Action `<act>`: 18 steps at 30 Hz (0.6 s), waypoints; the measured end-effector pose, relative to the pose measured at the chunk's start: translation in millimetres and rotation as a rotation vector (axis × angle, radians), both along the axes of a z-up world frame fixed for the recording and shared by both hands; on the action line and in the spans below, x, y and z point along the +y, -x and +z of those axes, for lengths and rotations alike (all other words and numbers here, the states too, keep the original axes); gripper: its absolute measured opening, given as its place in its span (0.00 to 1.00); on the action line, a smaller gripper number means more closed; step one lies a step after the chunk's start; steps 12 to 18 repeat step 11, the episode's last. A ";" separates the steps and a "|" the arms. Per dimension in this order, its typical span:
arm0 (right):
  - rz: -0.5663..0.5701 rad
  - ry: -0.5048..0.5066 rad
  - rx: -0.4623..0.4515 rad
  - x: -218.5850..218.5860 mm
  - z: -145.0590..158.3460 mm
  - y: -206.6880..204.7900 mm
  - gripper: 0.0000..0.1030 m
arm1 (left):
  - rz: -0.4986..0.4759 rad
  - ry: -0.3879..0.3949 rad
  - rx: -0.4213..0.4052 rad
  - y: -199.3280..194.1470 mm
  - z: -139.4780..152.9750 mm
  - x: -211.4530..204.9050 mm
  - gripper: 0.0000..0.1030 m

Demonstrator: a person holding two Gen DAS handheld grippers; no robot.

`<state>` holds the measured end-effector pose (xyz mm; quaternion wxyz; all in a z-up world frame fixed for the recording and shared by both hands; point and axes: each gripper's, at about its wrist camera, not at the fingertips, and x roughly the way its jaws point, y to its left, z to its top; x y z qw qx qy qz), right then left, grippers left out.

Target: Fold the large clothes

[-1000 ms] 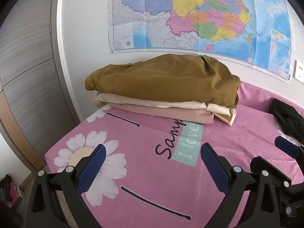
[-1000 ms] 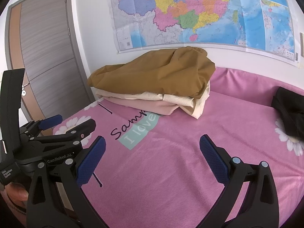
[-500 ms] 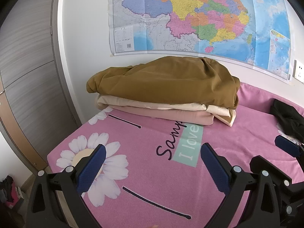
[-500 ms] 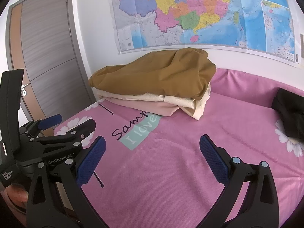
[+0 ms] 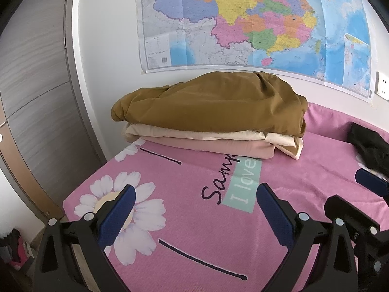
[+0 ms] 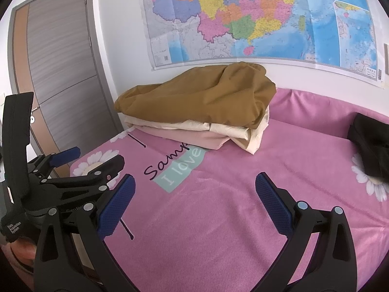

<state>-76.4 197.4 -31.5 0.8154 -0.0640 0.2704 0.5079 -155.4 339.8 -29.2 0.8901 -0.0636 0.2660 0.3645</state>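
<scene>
A stack of folded clothes sits at the back of the pink bed against the wall: a brown garment (image 5: 209, 104) (image 6: 201, 97) on top, a cream one (image 5: 194, 135) (image 6: 233, 131) under it, a pale pink one (image 5: 214, 146) (image 6: 192, 137) at the bottom. A black garment (image 5: 369, 143) (image 6: 369, 141) lies crumpled at the right. My left gripper (image 5: 195, 211) hovers open above the bed's front left, nothing between its blue pads. My right gripper (image 6: 194, 199) is open too, beside it to the right and empty. Each gripper shows in the other's view.
The pink bedspread (image 5: 194, 219) (image 6: 218, 219) has daisy prints and a teal text patch (image 5: 245, 182). A large map (image 5: 243, 19) hangs on the white wall. A grey wardrobe door (image 5: 31, 73) stands left of the bed. A wall socket (image 5: 383, 86) is at the right.
Both grippers have drawn back a little from the stack and tilted slightly up. They stay open and empty.
</scene>
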 end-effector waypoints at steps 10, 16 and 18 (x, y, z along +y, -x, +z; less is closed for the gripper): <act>-0.011 -0.009 0.007 -4.3 -0.7 0.0 0.95 | 0.001 0.064 0.002 0.3 -4.6 -0.2 0.94; -0.011 -0.007 0.011 -4.3 -1.3 -0.4 0.95 | 0.011 0.070 0.003 0.7 -5.1 0.1 0.94; -0.011 -0.007 0.011 -4.3 -1.3 -0.4 0.95 | 0.011 0.070 0.003 0.7 -5.1 0.1 0.94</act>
